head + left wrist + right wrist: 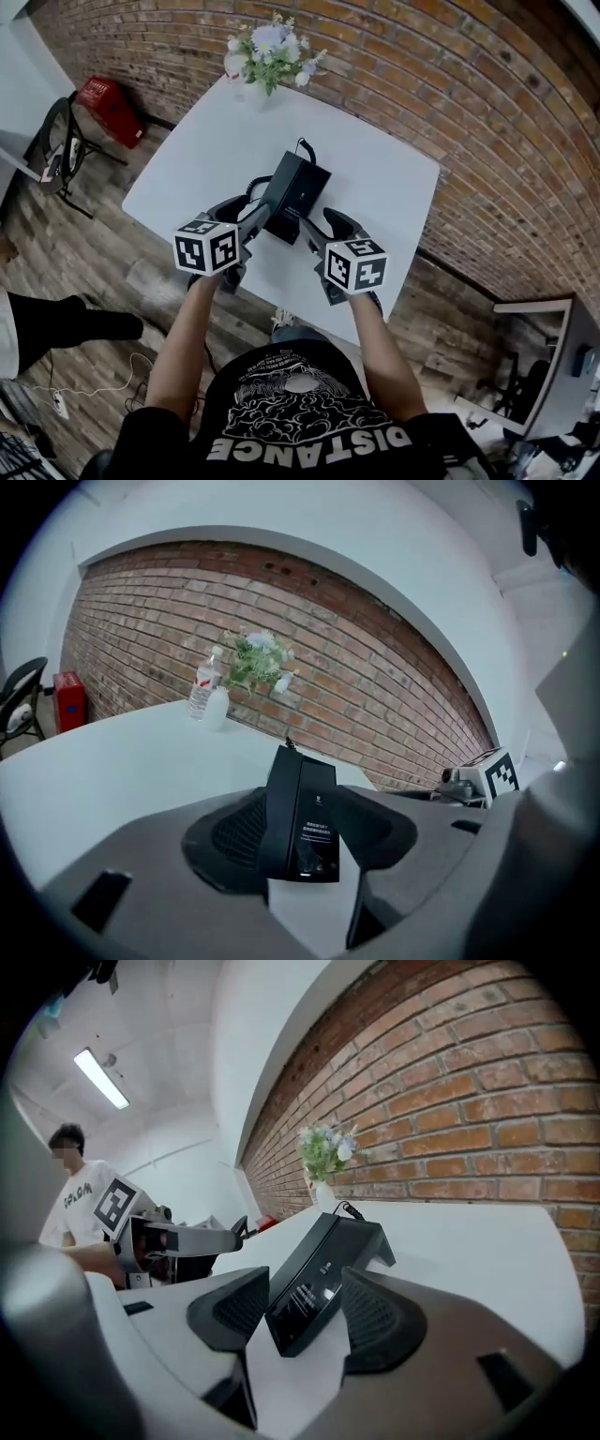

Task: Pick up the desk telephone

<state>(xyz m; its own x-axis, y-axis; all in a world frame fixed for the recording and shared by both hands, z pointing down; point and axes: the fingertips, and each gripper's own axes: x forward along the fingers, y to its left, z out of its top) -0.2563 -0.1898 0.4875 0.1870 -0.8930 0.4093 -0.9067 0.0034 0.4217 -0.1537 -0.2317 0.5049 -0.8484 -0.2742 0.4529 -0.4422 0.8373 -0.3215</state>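
Observation:
A black desk telephone (296, 191) lies in the middle of the white table (375, 178), its cord at the far end. My left gripper (251, 208) stands open at the phone's near left corner, and in the left gripper view the phone's end (302, 819) sits between the jaws of that gripper (302, 834). My right gripper (325, 228) is open at the near right corner; in the right gripper view the tilted phone (319, 1274) lies in the gap of the gripper (295, 1314). I see no pad pressing on the phone.
A vase of flowers (270, 54) and a water bottle (202, 694) stand at the table's far edge against the brick wall. A red crate (111, 111) and a chair (56, 150) are on the floor at left. A person in a white shirt (80, 1199) stands beyond the table.

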